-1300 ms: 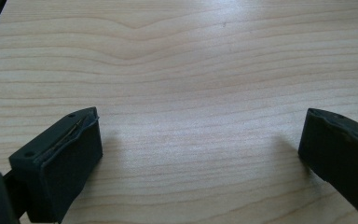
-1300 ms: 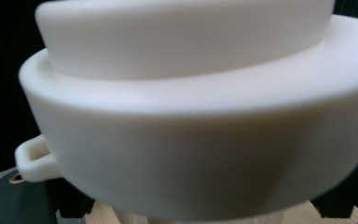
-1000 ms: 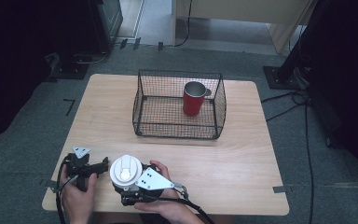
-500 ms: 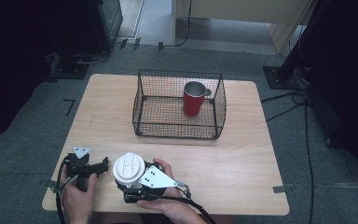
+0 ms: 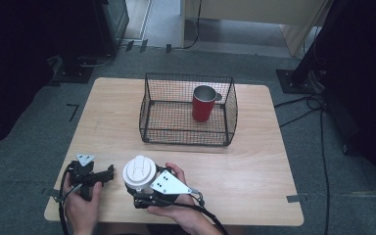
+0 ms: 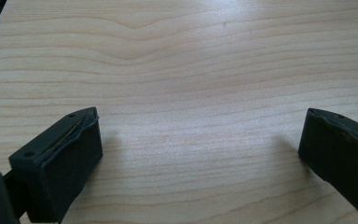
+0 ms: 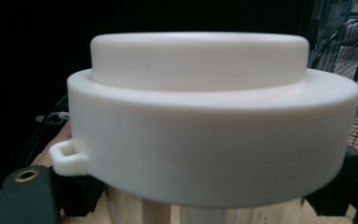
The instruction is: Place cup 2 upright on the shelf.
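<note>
1. Cup with a white lid (image 5: pixel 139 172) sits at the near edge of the worktop (image 5: pixel 254 166), well in front of the wire basket (image 5: pixel 186 110) and a little to its left.
2. Right tool (image 5: pixel 138 190) is clamped on the cup just under the lid; in the right gripper view the lid (image 7: pixel 212 116) stands level, with a small loop tab on its left side, and dark pads press the pale cup body from both sides.
3. Right hand (image 5: pixel 176 205) wraps the tool from below, with the grey plate (image 5: pixel 169 182) on top of it.
4. Left tool (image 5: pixel 108 172) lies well left of the basket's front corner, near the cup but not touching it; in the left gripper view its jaws stand wide apart over bare wood, with nothing between them.
5. Left hand (image 5: pixel 81 203) holds that tool at the worktop's near edge.
6. Red mug (image 5: pixel 203 104) stands upright inside the basket, toward its right back part.
</note>
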